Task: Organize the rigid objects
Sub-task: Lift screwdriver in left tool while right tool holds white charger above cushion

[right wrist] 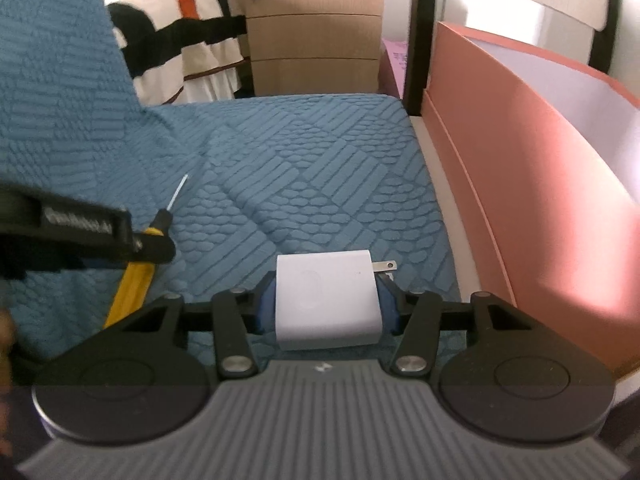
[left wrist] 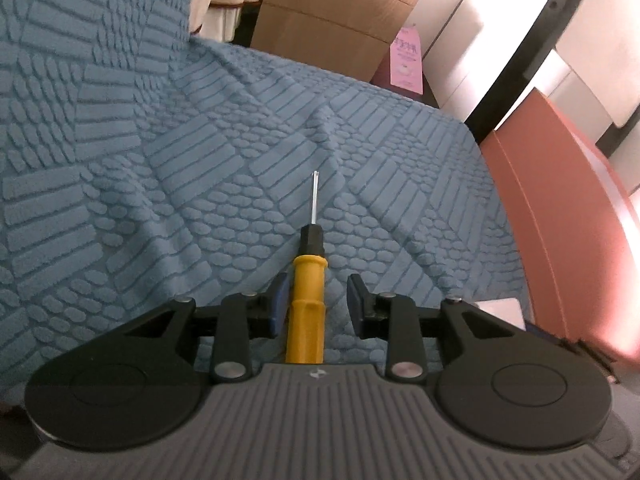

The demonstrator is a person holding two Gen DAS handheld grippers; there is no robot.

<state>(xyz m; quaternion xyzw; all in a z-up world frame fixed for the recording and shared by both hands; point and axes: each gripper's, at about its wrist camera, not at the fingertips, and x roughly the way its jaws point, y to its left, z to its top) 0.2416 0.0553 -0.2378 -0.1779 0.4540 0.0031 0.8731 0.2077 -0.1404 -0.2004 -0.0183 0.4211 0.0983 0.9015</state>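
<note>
Yellow-handled screwdriver [left wrist: 306, 300] lies on blue textured bedspread [left wrist: 200, 140] between parted jaws of left gripper [left wrist: 316, 300], right pad clear. Right gripper [right wrist: 326, 304] clamps white plug charger [right wrist: 328, 300]. Pink box [right wrist: 520, 200] just right; wooden drawers [right wrist: 316, 40] beyond.

Yellow screwdriver [left wrist: 306, 304] between parted left gripper [left wrist: 316, 300] fingers [left wrist: 356, 294].

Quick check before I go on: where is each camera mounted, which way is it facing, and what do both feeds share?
Left wrist: rides the left gripper, looking forward and down along its fingers at the yellow screwdriver lying between open jaws on the blue textured cover.
Right wrist: rides the right gripper, looking forward and down at the white charger clamped between its pads; the left gripper intrudes at left.
Shared: screwdriver, blue cover, pink box.
</note>
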